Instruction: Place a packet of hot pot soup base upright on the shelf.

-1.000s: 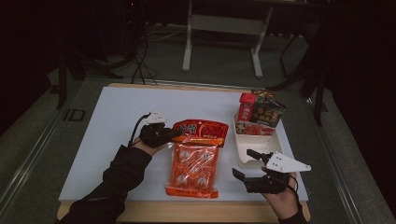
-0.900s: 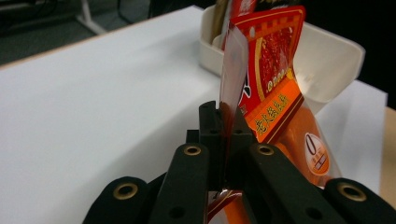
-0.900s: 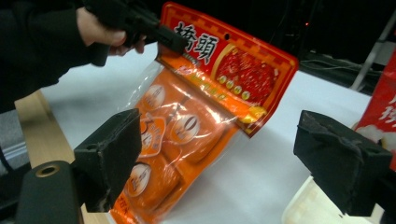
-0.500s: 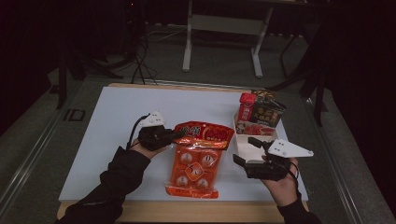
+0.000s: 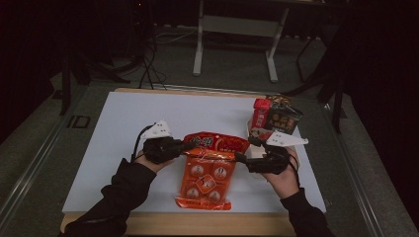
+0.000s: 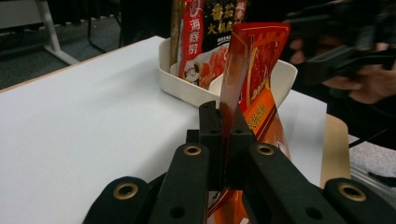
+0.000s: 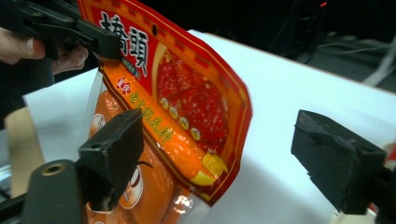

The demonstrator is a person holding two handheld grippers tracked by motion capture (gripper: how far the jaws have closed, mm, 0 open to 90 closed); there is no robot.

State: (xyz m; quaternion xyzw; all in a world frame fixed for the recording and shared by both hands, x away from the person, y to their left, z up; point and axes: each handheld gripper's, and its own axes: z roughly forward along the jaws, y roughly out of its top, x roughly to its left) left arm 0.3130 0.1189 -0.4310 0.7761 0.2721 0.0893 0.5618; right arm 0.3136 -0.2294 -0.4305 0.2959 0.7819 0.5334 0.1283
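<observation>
Left gripper point(image 6: 227, 133) clamped on the top edge of a red-and-orange plastic pouch of round seasoning blocks point(image 5: 207, 173), lifting that end while its lower end rests on the white bench point(image 5: 123, 128). Right gripper point(image 7: 219, 154) with jaws apart, straddling the pouch's opposite edge. Behind, a white rectangular tray point(image 6: 280, 79) holding upright red sauce packets point(image 5: 260, 114).

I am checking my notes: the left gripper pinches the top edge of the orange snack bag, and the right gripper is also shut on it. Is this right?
Not quite. The right gripper is open, as the right gripper view shows; the left gripper does pinch the orange snack bag.
</observation>
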